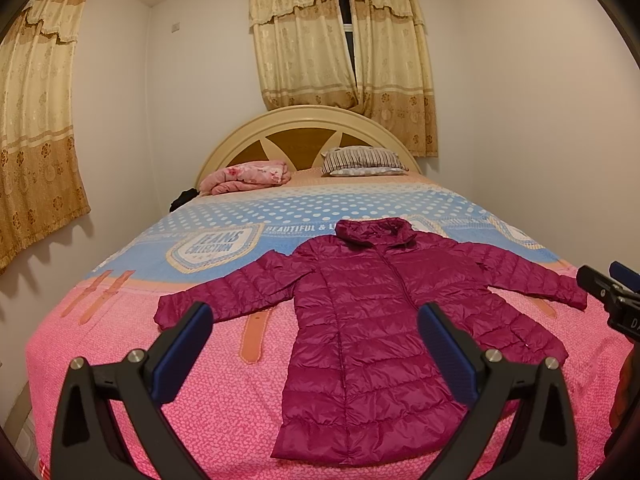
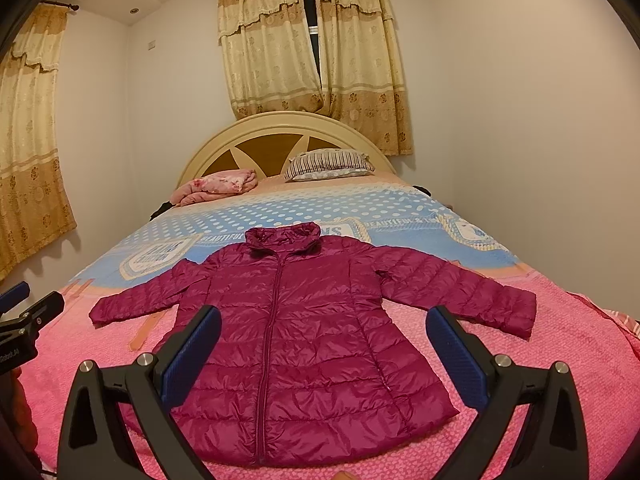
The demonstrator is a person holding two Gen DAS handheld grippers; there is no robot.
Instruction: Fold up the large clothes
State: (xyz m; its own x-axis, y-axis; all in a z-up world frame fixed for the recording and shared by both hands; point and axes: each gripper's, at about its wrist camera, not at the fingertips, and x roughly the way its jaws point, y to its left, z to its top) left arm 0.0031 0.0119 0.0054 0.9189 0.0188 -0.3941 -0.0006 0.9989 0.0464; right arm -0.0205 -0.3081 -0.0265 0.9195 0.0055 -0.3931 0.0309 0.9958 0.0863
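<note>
A magenta quilted puffer jacket (image 1: 372, 320) (image 2: 304, 340) lies flat on the bed, zipped, collar toward the headboard, both sleeves spread out sideways. My left gripper (image 1: 316, 324) hovers open above the foot of the bed, over the jacket's left hem side, nothing between its blue pads. My right gripper (image 2: 324, 326) is also open, held above the jacket's lower half, touching nothing. Each gripper shows at the edge of the other's view: the right gripper (image 1: 612, 292) and the left gripper (image 2: 24, 312).
The bed (image 1: 160, 380) has a pink and blue printed cover. A folded pink blanket (image 1: 248, 176) and a striped pillow (image 1: 362, 160) lie near the curved headboard (image 1: 304, 128). Walls stand close on both sides; curtains (image 1: 340, 40) hang behind.
</note>
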